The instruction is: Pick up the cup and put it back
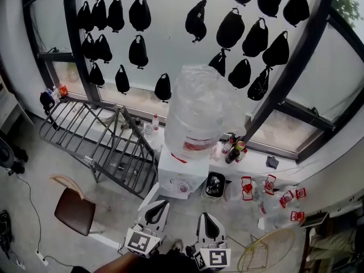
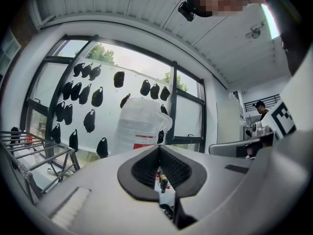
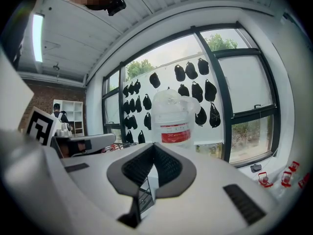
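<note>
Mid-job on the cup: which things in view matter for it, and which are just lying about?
For the job: left gripper and right gripper, both shut, empty; probably the water dispenser under its big bottle. No cup that I can make out.
Lying about: brown chair, metal rack, black bags on the window, sill bottles, red-capped jugs.

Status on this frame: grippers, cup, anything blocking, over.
Left gripper shut, empty. Right gripper shut, empty. Both held low, short of the water dispenser. Cup not made out; nothing seen blocking.
</note>
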`<state>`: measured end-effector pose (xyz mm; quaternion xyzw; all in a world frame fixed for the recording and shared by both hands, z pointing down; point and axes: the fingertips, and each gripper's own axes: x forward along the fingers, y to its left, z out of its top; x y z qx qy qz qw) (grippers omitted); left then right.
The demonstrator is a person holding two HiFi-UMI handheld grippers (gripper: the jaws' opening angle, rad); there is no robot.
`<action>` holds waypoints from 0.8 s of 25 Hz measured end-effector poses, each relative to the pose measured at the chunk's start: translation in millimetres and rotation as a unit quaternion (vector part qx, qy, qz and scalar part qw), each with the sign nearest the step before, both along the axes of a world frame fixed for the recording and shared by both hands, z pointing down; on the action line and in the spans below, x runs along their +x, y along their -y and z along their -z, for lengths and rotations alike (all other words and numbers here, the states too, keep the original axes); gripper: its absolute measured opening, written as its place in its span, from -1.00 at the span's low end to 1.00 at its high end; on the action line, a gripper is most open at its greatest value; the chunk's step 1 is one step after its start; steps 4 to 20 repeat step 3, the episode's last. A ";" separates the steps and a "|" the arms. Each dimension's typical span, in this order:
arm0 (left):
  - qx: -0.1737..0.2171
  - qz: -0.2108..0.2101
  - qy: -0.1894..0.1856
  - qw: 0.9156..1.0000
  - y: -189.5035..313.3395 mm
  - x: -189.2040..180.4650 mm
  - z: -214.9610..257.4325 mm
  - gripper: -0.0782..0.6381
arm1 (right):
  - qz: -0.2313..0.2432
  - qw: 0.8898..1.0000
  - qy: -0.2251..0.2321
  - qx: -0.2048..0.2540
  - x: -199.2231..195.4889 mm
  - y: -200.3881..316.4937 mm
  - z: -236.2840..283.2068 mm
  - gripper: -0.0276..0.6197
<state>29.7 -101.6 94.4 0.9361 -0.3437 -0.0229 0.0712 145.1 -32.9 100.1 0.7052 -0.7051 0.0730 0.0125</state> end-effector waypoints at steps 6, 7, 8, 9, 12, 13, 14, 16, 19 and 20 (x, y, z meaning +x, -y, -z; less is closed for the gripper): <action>-0.006 0.003 0.002 1.000 1.8 -2.6 -4.4 -0.76 | -0.001 1.000 0.000 -0.002 -0.4 -0.1 0.2 -0.93; -0.006 0.003 0.002 1.000 1.8 -2.6 -4.4 -0.76 | -0.001 1.000 0.000 -0.002 -0.4 -0.1 0.2 -0.93; -0.006 0.003 0.002 1.000 1.8 -2.6 -4.4 -0.76 | -0.001 1.000 0.000 -0.002 -0.4 -0.1 0.2 -0.93; -0.006 0.003 0.002 1.000 1.8 -2.6 -4.4 -0.76 | -0.001 1.000 0.000 -0.002 -0.4 -0.1 0.2 -0.93; -0.006 0.003 0.002 1.000 1.8 -2.6 -4.4 -0.76 | -0.001 1.000 0.000 -0.002 -0.4 -0.1 0.2 -0.93; -0.006 0.003 0.002 1.000 1.8 -2.6 -4.4 -0.76 | -0.001 1.000 0.000 -0.002 -0.4 -0.1 0.2 -0.93; -0.006 0.003 0.002 1.000 1.8 -2.6 -4.4 -0.76 | -0.001 1.000 0.000 -0.002 -0.4 -0.1 0.2 -0.93; -0.006 0.003 0.002 1.000 1.8 -2.6 -4.4 -0.76 | -0.001 1.000 0.000 -0.002 -0.4 -0.1 0.2 -0.93; -0.006 0.003 0.002 1.000 1.8 -2.6 -4.4 -0.76 | -0.001 1.000 0.000 -0.002 -0.4 -0.1 0.2 -0.93; -0.006 0.003 0.002 1.000 1.8 -2.6 -4.4 -0.76 | -0.001 1.000 0.000 -0.002 -0.4 -0.1 0.2 -0.93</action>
